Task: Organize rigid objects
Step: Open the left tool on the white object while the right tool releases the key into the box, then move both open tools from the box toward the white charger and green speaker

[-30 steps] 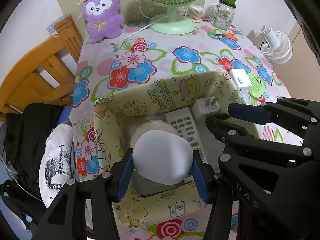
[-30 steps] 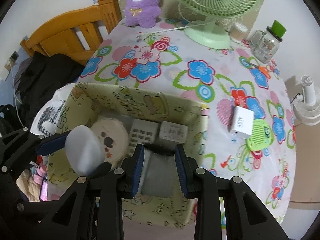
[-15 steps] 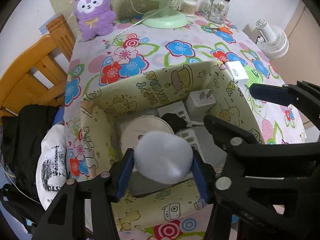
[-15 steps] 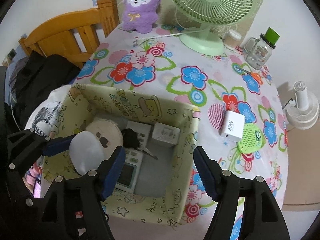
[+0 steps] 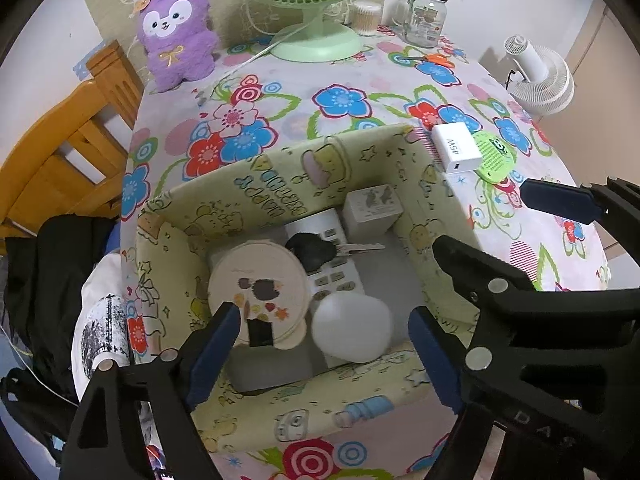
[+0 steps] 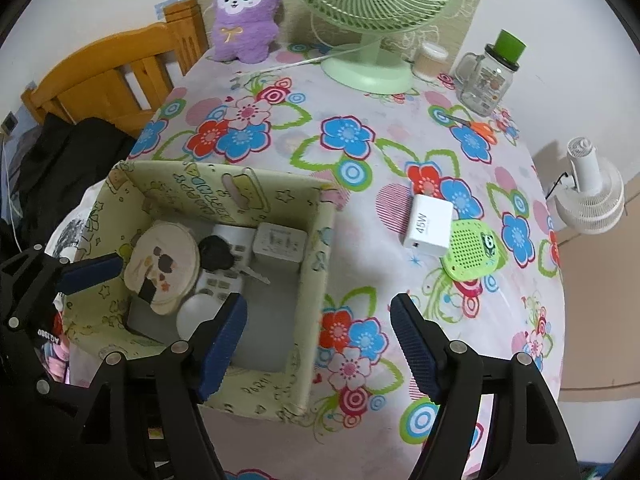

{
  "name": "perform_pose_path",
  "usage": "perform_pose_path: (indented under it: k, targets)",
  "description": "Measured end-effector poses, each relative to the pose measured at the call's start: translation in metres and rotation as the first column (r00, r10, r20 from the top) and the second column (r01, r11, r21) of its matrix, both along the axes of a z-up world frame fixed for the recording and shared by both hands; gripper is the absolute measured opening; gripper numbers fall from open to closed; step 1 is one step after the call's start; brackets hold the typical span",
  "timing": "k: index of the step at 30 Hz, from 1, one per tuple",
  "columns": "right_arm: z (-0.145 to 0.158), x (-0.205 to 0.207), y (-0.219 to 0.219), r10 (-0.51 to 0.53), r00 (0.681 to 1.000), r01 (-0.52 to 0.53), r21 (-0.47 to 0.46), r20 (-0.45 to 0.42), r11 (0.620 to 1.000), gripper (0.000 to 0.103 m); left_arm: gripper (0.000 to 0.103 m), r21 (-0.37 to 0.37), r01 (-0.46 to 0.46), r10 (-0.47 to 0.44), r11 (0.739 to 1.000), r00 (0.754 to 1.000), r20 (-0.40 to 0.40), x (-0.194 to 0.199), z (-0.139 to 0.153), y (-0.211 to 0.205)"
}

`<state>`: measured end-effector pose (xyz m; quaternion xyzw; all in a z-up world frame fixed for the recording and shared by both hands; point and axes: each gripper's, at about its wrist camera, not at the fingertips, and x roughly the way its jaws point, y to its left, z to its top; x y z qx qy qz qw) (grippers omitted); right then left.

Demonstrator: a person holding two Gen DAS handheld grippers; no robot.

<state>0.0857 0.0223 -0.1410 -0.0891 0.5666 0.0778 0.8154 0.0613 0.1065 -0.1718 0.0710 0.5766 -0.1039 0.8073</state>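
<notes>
A yellow patterned fabric box stands at the table's near left corner. Inside lie a white egg-shaped object, a round cream case, a white remote, a black key and a white plug adapter. My left gripper is open above the box, the white object lying loose between its fingers. My right gripper is open and empty over the box's right wall. A white 45W charger lies beside a green round disc.
A green desk fan, purple plush toy, glass jar with green lid, cotton swab cup and orange scissors stand at the back. A wooden chair with black clothes is left; a white fan right.
My left gripper opened and let the white object drop into the box. My right gripper opened, left the key in the box, and drew back to the right.
</notes>
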Motion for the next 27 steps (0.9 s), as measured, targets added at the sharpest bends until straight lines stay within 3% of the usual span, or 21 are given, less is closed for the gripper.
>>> perform_pose_path:
  k: [27]
  targets:
    - [0.029,0.012,-0.099,0.005,1.0,-0.006,0.035,0.029,0.999,0.085,0.092,0.015,-0.042,0.041,0.999,0.998,0.036,0.009,0.032,-0.093]
